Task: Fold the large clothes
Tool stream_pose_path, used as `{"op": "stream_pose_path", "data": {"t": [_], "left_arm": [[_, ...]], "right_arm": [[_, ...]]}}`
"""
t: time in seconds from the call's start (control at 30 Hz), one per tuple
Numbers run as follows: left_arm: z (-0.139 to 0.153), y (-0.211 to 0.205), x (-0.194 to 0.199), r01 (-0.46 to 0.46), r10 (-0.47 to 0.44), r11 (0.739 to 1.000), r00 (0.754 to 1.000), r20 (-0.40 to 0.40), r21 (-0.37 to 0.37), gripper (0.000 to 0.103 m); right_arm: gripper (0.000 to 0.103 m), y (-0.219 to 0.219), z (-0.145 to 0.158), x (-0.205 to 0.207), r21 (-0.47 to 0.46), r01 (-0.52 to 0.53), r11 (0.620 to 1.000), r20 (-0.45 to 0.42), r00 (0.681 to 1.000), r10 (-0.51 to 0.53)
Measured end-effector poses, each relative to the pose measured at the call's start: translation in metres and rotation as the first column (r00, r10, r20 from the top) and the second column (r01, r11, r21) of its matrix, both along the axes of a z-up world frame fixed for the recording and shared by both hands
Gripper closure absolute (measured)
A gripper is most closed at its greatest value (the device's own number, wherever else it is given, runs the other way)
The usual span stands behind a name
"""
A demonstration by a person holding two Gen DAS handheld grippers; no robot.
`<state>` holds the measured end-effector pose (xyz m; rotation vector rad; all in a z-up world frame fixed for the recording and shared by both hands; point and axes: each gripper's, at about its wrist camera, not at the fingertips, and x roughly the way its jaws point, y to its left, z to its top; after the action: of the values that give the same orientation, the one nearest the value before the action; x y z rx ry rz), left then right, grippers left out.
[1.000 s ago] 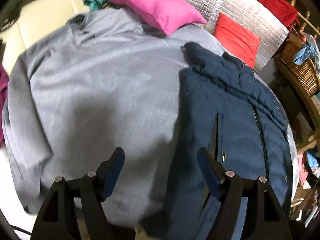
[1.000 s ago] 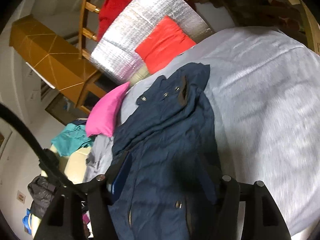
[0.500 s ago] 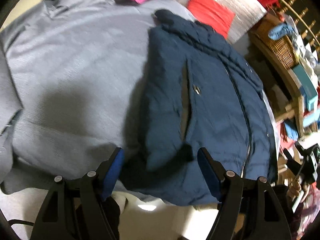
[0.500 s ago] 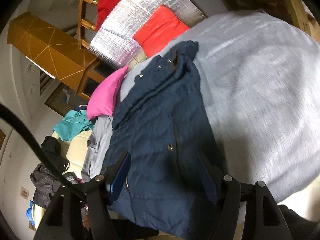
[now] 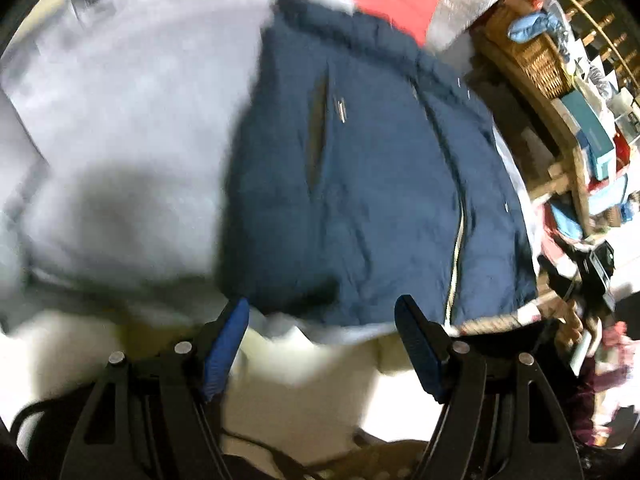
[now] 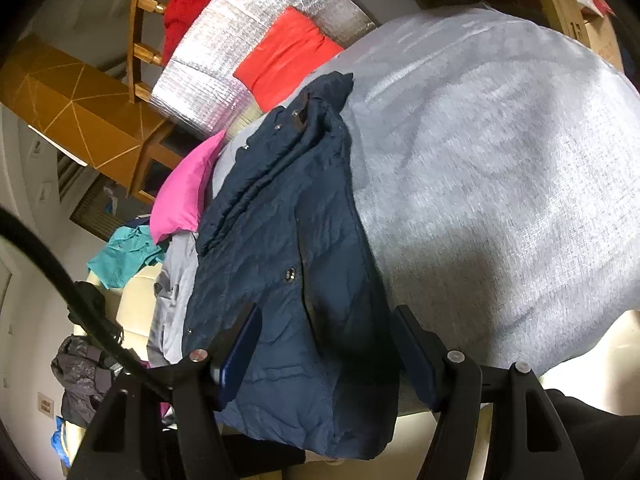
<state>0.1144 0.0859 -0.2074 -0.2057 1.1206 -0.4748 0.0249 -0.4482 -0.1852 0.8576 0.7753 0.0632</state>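
A navy padded jacket (image 5: 368, 184) lies folded lengthwise on a large grey garment (image 5: 120, 128) spread over the bed. Its zip runs down its right side and a pocket slit shows near its middle. My left gripper (image 5: 322, 320) is open and empty, held just off the jacket's near hem. In the right wrist view the jacket (image 6: 288, 264) lies beside the grey garment (image 6: 500, 184). My right gripper (image 6: 326, 328) is open and empty, straddling the jacket's near end without closing on it.
A pink pillow (image 6: 184, 192), a red cushion (image 6: 288, 56) and a silver foil panel (image 6: 240, 44) stand at the bed's far end. A teal garment (image 6: 124, 256) lies by the pillow. A wicker basket (image 5: 536, 56) and cluttered wooden shelves (image 5: 580, 152) stand to the right.
Both grippers have drawn back toward the bed's near edge. In the left view the jacket's hem has come into sight. Both stay open and empty.
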Motion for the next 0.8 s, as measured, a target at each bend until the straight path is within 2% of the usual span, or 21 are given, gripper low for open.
{"op": "stream_pose_path", "data": {"t": [0.07,0.13,0.2,0.37,0.43,0.5,0.53,0.57,0.67,0.73,0.8], "left_arm": [[0.02,0.01,0.006,-0.052,0.051,0.998,0.997,0.064,0.019,0.024],[0.029,0.016,0.019,-0.103,0.1,0.994,0.991,0.086,0.023,0.018],[0.023,0.017,0.031,-0.113,0.112,0.994,0.992,0.061,0.01,0.017],[-0.023,-0.002,0.051,-0.101,0.103,0.995,0.992,-0.075,0.023,0.018],[-0.036,-0.007,0.049,-0.098,0.098,0.995,0.99,-0.102,0.001,0.019],[-0.041,-0.015,0.044,-0.07,0.068,0.997,0.992,-0.103,-0.019,0.027],[-0.042,-0.021,0.042,-0.049,0.048,0.999,0.995,-0.092,-0.01,0.034],[-0.041,-0.026,0.041,-0.033,0.033,0.999,0.997,-0.072,0.008,0.036],[-0.039,-0.03,0.04,-0.02,0.02,1.0,0.998,-0.063,0.007,0.037],[-0.041,-0.026,0.043,-0.031,0.029,0.999,0.996,-0.081,-0.016,0.037],[-0.044,-0.023,0.041,-0.032,0.028,0.999,0.995,-0.094,-0.038,0.034]], "right_arm": [[0.033,0.0,-0.001,0.0,0.005,0.002,1.0,-0.006,1.0,-0.002],[0.032,0.0,-0.001,-0.001,0.008,0.009,1.0,-0.007,1.0,-0.009],[0.031,-0.002,-0.002,-0.004,0.014,0.019,1.0,-0.013,1.0,-0.018],[0.031,-0.007,-0.009,-0.013,0.018,0.053,0.998,-0.045,0.998,-0.052],[0.031,-0.008,-0.014,-0.015,0.007,0.063,0.998,-0.067,0.996,-0.063],[0.031,-0.008,-0.02,-0.016,0.018,0.068,0.997,-0.081,0.994,-0.067],[0.031,-0.006,-0.023,-0.015,0.027,0.064,0.998,-0.086,0.994,-0.061],[0.031,-0.003,-0.025,-0.013,0.021,0.053,0.998,-0.094,0.994,-0.051],[0.031,0.011,-0.032,-0.007,-0.016,0.016,1.0,-0.133,0.991,-0.018],[0.034,0.024,-0.044,-0.001,-0.017,-0.03,0.999,-0.195,0.98,0.027],[0.044,0.034,-0.05,0.001,-0.046,-0.056,0.997,-0.239,0.97,0.043]]}}
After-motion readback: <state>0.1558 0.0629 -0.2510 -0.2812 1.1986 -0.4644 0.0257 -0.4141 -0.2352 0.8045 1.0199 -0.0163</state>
